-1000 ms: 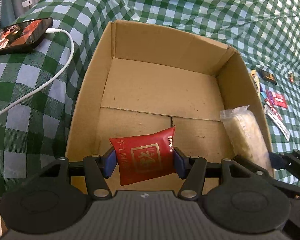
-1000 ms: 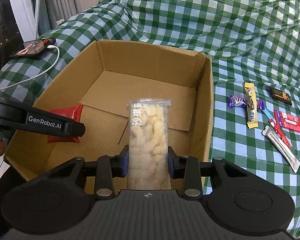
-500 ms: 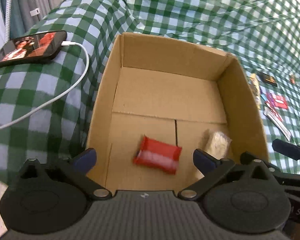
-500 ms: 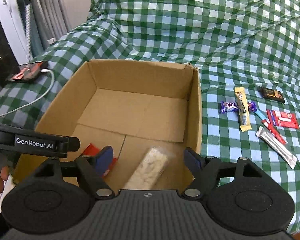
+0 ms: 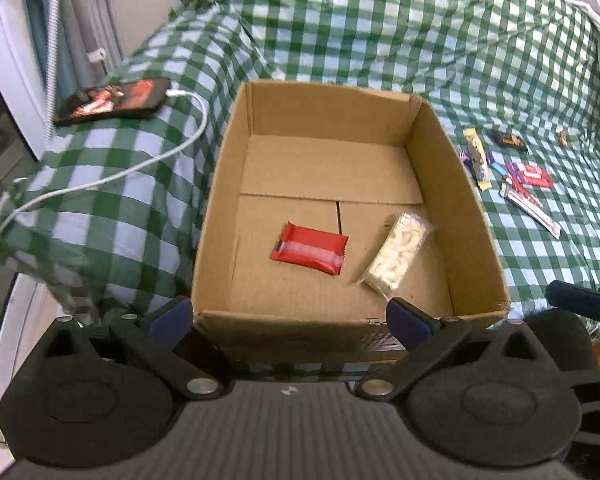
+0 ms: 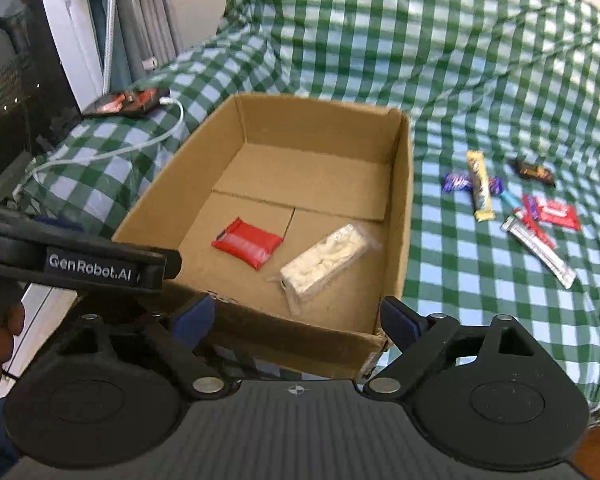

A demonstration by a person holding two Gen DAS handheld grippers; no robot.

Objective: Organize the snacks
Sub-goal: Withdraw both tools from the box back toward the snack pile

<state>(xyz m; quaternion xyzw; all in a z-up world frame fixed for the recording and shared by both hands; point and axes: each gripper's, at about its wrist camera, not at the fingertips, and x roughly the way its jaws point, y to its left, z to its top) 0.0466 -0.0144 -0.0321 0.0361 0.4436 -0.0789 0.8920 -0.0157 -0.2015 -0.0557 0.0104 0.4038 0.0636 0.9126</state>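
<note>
An open cardboard box (image 5: 472, 216) (image 6: 402, 208) sits on the green checked cloth. Inside it lie a red snack packet (image 5: 310, 249) (image 6: 248, 242) and a clear pack of pale crackers (image 5: 398, 257) (image 6: 326, 260), side by side on the box floor. My left gripper (image 5: 288, 314) is open and empty, held back above the box's near wall. My right gripper (image 6: 296, 316) is open and empty, also above the near wall. Several loose snacks (image 5: 516, 178) (image 6: 528, 212) lie on the cloth to the right of the box.
A phone (image 5: 114, 100) (image 6: 130, 101) on a white charging cable (image 5: 140, 164) lies on the cloth left of the box. A yellow bar (image 6: 479, 184) and a long silver stick pack (image 6: 540, 252) lie among the loose snacks. The left gripper's arm (image 6: 88, 264) crosses the right wrist view's left side.
Both grippers have opened and pulled back up from the box. The red packet and the cracker pack were let go and now lie on the box floor.
</note>
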